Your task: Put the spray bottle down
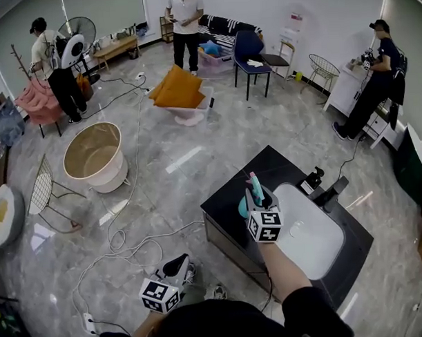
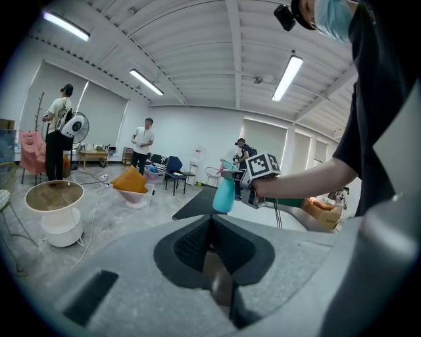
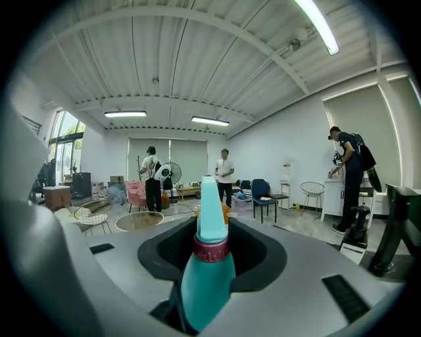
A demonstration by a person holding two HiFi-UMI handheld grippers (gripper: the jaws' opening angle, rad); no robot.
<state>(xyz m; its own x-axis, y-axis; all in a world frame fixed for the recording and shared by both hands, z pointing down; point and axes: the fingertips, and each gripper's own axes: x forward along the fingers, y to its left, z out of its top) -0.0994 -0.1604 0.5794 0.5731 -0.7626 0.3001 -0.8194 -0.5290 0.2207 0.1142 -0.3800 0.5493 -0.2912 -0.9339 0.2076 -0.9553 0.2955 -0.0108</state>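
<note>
The teal spray bottle (image 1: pixel 254 190) with a dark red collar hangs upright above the black counter (image 1: pixel 229 202), with my right gripper (image 1: pixel 258 199) shut on its body. In the right gripper view the spray bottle (image 3: pixel 208 276) fills the gap between the jaws, its nozzle pointing up. From the left gripper view, the spray bottle (image 2: pixel 224 195) and the hand-held gripper show over the counter's near corner. My left gripper (image 1: pixel 177 266) hangs low over the floor at the lower left. Its jaws stand together with nothing between them.
A white sink basin (image 1: pixel 317 247) with a dark faucet (image 1: pixel 329 192) is set into the counter, right of the bottle. Cables (image 1: pixel 127 245) trail across the marble floor. A round tub (image 1: pixel 93 158), a wire chair (image 1: pixel 40 194) and several people stand farther off.
</note>
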